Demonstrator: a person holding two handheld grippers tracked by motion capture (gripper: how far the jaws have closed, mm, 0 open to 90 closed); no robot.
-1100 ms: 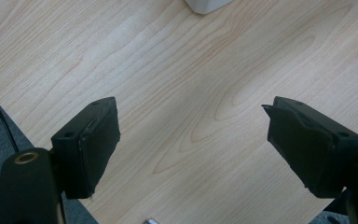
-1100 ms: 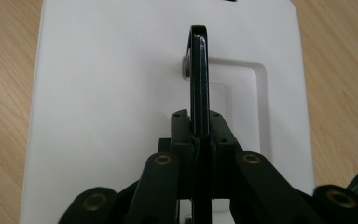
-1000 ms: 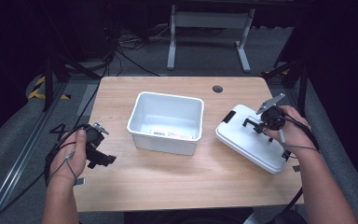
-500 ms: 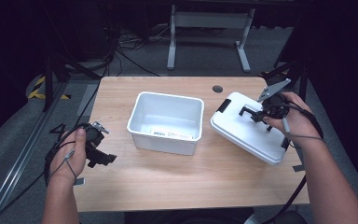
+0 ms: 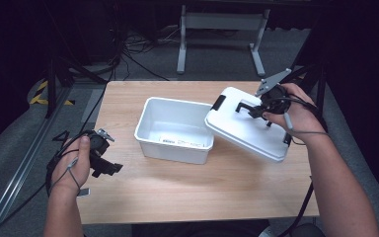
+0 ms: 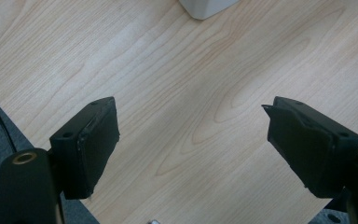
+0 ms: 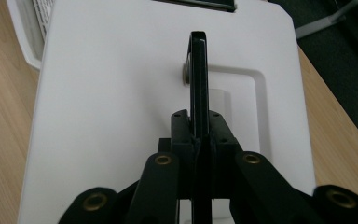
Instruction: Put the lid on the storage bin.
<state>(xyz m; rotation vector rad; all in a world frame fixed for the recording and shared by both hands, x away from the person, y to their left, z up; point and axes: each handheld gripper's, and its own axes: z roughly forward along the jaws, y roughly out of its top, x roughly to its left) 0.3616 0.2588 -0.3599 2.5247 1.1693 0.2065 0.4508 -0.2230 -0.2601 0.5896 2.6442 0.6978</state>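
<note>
Your right gripper (image 5: 257, 109) is closed on the black handle (image 7: 198, 70) of the white lid (image 5: 249, 129); in the right gripper view the two jaws press the thin handle from both sides, and the handle stands upright out of its recess in the top of the lid. You hold the lid tilted at the right side of the white bin (image 5: 175, 129); its left edge, the one with a black latch (image 5: 218, 102), lies over the right rim of the bin, and its right part hangs above the wooden table (image 5: 187, 187); I think the lid is not touching the table, but from the high view I cannot be sure.

The bin stands open near the middle of the table; on the inside of its front wall there is a small label (image 5: 168, 140).

Your left gripper (image 5: 109, 167) is at the left of the bin, well apart from it, near the left edge of the table; its jaws stand wide apart and hold nothing; in the left gripper view there is bare wood between them, and a corner of the bin (image 6: 206, 8) is at the top edge.
</note>
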